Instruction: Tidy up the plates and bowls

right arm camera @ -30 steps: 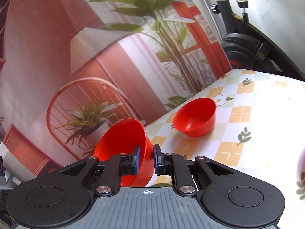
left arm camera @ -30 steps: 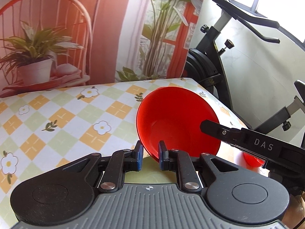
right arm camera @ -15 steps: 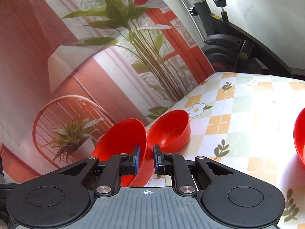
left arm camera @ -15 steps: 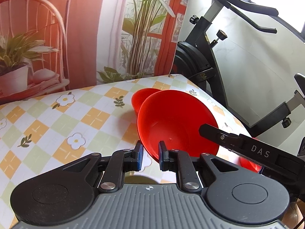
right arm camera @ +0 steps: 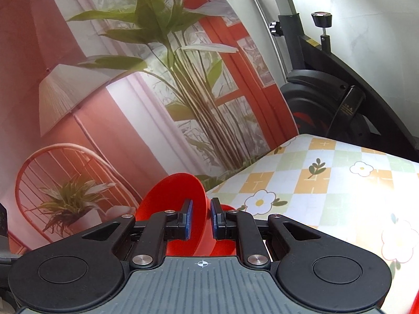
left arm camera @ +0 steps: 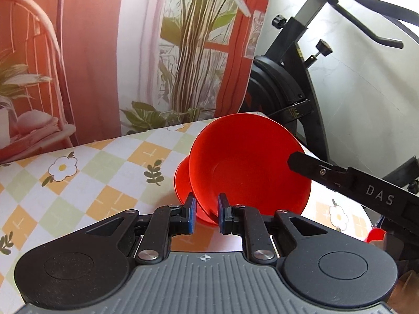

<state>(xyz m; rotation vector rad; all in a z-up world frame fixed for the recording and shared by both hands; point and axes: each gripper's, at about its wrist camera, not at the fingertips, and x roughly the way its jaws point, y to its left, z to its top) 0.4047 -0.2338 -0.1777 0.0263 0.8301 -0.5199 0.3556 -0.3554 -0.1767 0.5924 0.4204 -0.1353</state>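
Note:
A red bowl [left arm camera: 248, 167] hangs tilted, its hollow facing my left wrist camera. My left gripper [left arm camera: 207, 216] is shut on its near rim. My right gripper's finger [left arm camera: 340, 178] reaches in from the right and pinches the bowl's right rim. In the right wrist view the right gripper [right arm camera: 201, 221] is shut on that bowl's [right arm camera: 170, 201] edge. A second red bowl [left arm camera: 182, 180] sits on the table just behind and under the held one, mostly hidden; a slice of the second red bowl [right arm camera: 225, 246] shows below the right fingers.
The table wears a checked flower cloth [left arm camera: 91, 183] and ends close behind the bowls. A printed backdrop [left arm camera: 104, 52] stands along the far edge and a black exercise bike [left arm camera: 288, 91] beyond the right corner. Another red dish [left arm camera: 375, 235] peeks out at lower right.
Both grippers have carried the held bowl toward the table's far right corner. The second bowl, apart a second ago, now sits directly behind and beneath it.

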